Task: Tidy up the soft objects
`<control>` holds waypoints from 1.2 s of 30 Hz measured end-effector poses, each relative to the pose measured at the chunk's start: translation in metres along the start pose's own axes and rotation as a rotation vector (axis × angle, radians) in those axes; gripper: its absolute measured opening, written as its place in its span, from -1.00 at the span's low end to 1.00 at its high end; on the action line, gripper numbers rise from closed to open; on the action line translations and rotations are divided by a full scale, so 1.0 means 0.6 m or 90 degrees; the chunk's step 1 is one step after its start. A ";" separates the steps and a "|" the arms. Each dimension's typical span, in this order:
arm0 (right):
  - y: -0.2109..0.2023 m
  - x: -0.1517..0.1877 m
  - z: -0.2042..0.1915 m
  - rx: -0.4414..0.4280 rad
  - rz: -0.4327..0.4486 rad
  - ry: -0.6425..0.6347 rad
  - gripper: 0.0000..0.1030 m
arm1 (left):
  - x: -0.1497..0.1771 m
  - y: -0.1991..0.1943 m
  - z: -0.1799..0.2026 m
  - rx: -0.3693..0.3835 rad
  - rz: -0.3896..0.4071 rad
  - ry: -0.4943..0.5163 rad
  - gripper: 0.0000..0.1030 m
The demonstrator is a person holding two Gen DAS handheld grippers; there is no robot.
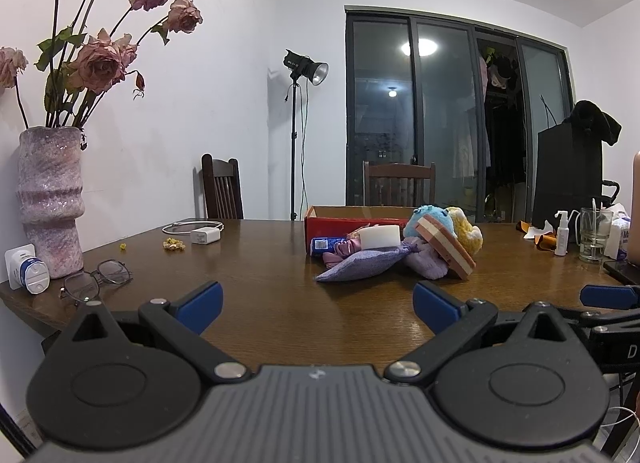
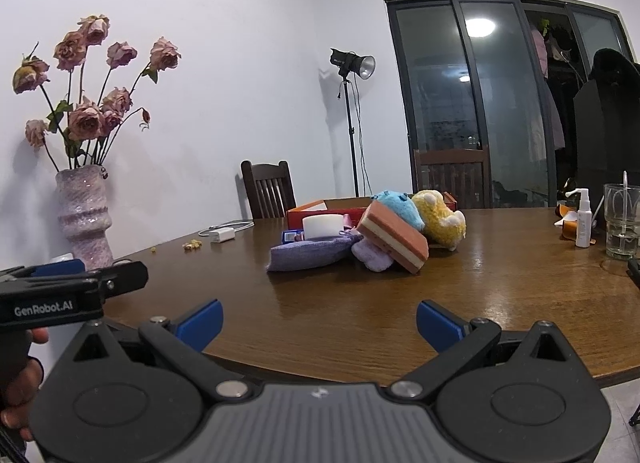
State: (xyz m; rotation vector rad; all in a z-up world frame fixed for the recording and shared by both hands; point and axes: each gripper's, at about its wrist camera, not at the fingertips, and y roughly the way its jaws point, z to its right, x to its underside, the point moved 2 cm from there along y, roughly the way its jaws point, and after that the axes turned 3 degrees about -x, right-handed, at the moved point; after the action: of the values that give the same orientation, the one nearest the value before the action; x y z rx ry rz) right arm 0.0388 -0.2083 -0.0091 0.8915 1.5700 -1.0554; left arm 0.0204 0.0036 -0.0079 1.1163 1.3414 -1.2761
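Note:
A pile of soft things lies mid-table in front of a red cardboard box (image 1: 320,219) (image 2: 308,210): a purple cloth pouch (image 1: 360,266) (image 2: 308,255), a white sponge block (image 1: 380,237) (image 2: 323,225), a pink-and-white layered sponge (image 1: 446,245) (image 2: 394,241), a blue plush (image 1: 434,217) (image 2: 400,203), a yellow plush (image 1: 466,233) (image 2: 438,217) and a lilac cloth (image 1: 428,265) (image 2: 374,257). My left gripper (image 1: 318,305) is open over the near table, short of the pile. My right gripper (image 2: 320,321) is open too, near the table's front edge. Both hold nothing.
A pink vase of dried roses (image 1: 50,203) (image 2: 84,215) stands at the left. Glasses (image 1: 96,277), a white charger with cable (image 1: 206,235) (image 2: 224,234), a spray bottle (image 1: 562,233) (image 2: 583,219) and a glass (image 1: 596,235) (image 2: 622,221) sit on the wooden table (image 1: 260,275). Two chairs stand behind.

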 end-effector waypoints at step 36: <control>0.017 -0.015 0.019 0.008 0.015 0.009 1.00 | 0.000 0.027 0.005 -0.013 -0.015 0.008 1.00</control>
State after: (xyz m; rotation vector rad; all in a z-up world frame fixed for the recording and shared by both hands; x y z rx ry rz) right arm 0.0537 -0.2158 -0.0035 0.9267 1.5628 -1.0452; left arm 0.0363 0.0012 -0.0102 1.0995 1.3769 -1.2720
